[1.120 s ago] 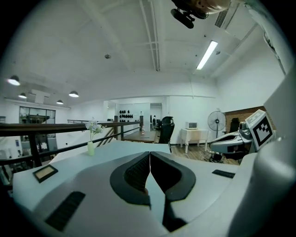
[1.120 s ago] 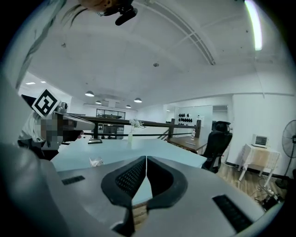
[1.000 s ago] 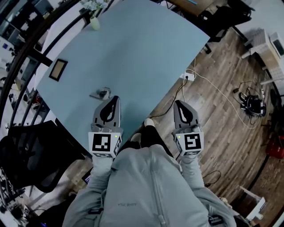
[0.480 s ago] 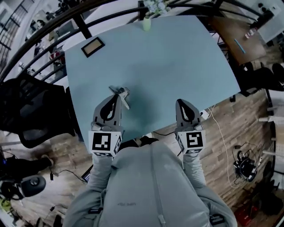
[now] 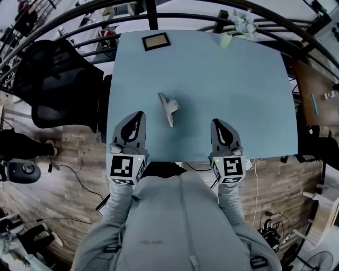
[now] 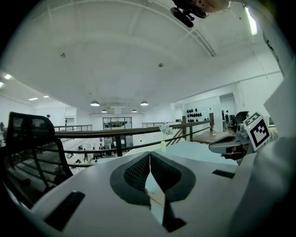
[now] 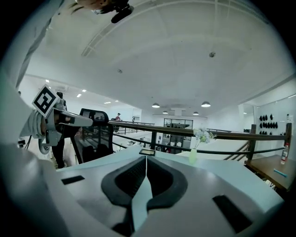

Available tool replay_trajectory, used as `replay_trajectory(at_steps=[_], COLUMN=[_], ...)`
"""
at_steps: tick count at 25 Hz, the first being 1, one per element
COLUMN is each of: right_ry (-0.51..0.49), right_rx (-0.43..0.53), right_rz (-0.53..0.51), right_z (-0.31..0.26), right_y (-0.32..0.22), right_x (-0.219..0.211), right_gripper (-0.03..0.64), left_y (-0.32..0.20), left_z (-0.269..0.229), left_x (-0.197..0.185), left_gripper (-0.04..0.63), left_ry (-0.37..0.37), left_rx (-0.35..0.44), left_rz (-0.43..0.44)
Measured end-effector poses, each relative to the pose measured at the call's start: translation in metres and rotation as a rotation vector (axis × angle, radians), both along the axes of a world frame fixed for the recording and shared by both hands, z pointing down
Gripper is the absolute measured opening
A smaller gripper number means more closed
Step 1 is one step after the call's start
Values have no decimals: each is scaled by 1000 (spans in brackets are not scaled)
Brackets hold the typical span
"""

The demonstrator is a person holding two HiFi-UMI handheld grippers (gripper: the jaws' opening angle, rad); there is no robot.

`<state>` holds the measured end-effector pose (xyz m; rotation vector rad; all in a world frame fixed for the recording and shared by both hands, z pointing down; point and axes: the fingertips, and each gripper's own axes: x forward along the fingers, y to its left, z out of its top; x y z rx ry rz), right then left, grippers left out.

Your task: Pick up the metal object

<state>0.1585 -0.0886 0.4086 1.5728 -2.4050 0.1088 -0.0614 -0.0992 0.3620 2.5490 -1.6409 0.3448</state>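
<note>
The metal object, a small grey angled piece, lies flat on the light blue table, a little beyond and between my two grippers. My left gripper hovers over the table's near edge, just left of the object, with its jaws shut and empty. My right gripper is over the near edge further right, also shut with nothing in it. Neither gripper touches the object. It does not show in either gripper view.
A small framed picture and a vase of flowers stand at the table's far edge, with a dark railing behind. A black office chair sits left of the table. Wooden floor with cables surrounds it.
The whole view has swung round: the table now lies square ahead and the metal object sits between the two grippers instead of by the left one. Both grippers stay shut.
</note>
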Motion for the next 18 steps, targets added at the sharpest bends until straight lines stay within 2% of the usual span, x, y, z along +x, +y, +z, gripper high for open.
replay_trajectory(at_steps=[6, 18], right_ry=[-8, 9], right_rx=[-4, 24], right_rz=[-55, -42], right_z=[7, -4], right_y=[-16, -68], right_x=[-31, -61], right_gripper=[25, 25], left_y=[-2, -59], left_z=[4, -4], left_x=[-27, -51], left_gripper=[28, 28], left_ry=[-7, 33], left_rx=[-3, 48], left_rz=[-43, -19])
